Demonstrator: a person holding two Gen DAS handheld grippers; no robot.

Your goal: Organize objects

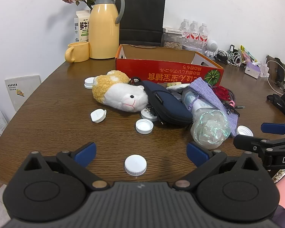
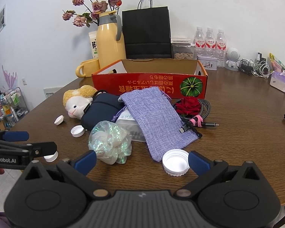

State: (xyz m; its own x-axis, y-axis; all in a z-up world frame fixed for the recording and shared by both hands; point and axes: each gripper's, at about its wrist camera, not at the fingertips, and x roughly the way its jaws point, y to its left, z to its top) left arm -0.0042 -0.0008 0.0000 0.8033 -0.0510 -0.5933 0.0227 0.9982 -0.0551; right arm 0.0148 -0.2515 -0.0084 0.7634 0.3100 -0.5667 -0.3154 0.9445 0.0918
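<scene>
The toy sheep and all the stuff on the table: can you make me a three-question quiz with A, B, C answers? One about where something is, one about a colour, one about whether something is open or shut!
1. Where does the toy sheep lie?
A. in the orange box
B. on the table, in front of the orange box
C. on top of the yellow jug

2. What colour is the cloth pouch?
A. green
B. black
C. purple

3. How is the left gripper?
A. open, with a white cap between its fingers
B. shut on the sheep
C. shut on a cable

Answers:
1 B: the sheep rests on the wooden table, on the near side of the orange box.
2 C: the woven pouch is pale purple.
3 A: its blue fingers stand wide apart, and the white cap lies untouched on the table between them.
</scene>
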